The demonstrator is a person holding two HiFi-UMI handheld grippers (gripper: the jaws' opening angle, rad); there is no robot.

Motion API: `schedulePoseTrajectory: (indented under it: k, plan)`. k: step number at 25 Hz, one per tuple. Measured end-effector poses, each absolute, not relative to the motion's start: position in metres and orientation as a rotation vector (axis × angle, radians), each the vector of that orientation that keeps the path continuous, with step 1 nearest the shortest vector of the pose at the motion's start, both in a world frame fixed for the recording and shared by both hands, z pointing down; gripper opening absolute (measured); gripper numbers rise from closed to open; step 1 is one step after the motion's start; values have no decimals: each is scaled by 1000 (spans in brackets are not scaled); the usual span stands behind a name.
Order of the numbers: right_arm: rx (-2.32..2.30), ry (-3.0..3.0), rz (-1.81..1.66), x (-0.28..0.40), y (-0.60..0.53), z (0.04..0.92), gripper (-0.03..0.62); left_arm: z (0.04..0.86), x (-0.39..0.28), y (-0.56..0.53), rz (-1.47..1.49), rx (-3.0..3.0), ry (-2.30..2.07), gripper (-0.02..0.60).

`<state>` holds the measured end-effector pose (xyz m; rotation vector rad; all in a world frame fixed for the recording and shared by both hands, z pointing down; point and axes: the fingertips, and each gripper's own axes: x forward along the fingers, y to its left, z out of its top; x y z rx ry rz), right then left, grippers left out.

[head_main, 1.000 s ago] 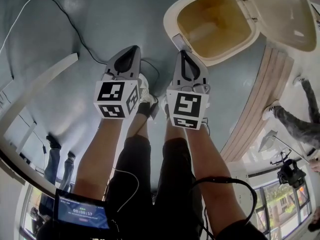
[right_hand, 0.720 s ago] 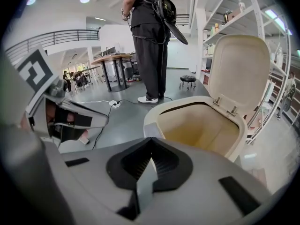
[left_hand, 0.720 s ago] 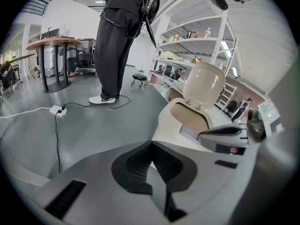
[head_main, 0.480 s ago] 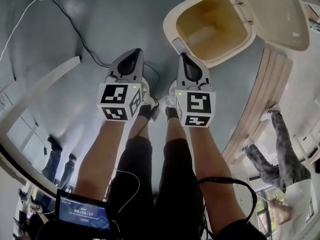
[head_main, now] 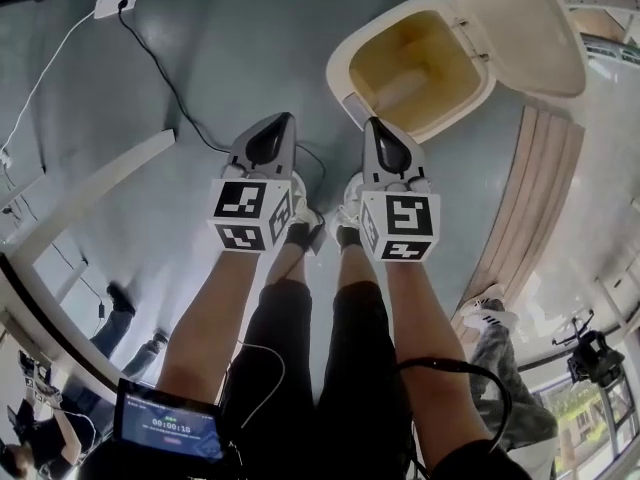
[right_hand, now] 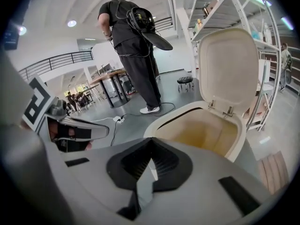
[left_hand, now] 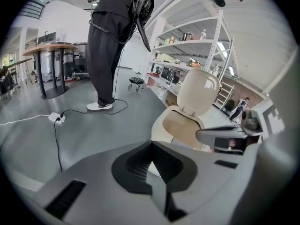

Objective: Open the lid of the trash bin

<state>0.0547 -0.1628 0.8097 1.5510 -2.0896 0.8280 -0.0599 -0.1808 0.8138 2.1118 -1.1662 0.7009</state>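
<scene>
The cream trash bin [head_main: 341,60] stands on the grey floor at the upper right, its lid [head_main: 520,28] swung fully back and its empty inside showing. My right gripper [head_main: 373,124] is shut with nothing in it, its tip just short of the bin's near edge. To its left, my left gripper [head_main: 284,120] is also shut and empty, over bare floor. In the left gripper view the shut left gripper [left_hand: 151,144] points at the bin [left_hand: 161,125] with its raised lid [left_hand: 199,90]. The right gripper view has the shut right gripper [right_hand: 151,142] facing the bin's rim [right_hand: 187,111] and upright lid [right_hand: 229,67].
A white power strip [head_main: 110,3] with a black cable lies at the upper left. A long white beam [head_main: 90,193] crosses the floor at left. A slatted wooden board [head_main: 525,198] lies right of the bin. A bystander's shoe [head_main: 485,313] is nearby. Another person [left_hand: 110,46] stands beyond.
Both grippers sit a little lower in the head view and stay shut. The bin's lid has stayed open. The bystander's legs at the right have moved.
</scene>
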Motion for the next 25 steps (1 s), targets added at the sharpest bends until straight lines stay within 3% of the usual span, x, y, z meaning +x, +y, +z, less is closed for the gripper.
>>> schedulePoseTrajectory:
  k: [19, 25]
  plan:
    - [1658, -2157, 783, 63, -147, 640, 5, 626, -14, -176, 701, 2284, -1181, -3]
    - [1619, -2196, 679, 53, -121, 614, 5, 608, -9, -168, 649, 2240, -1206, -3]
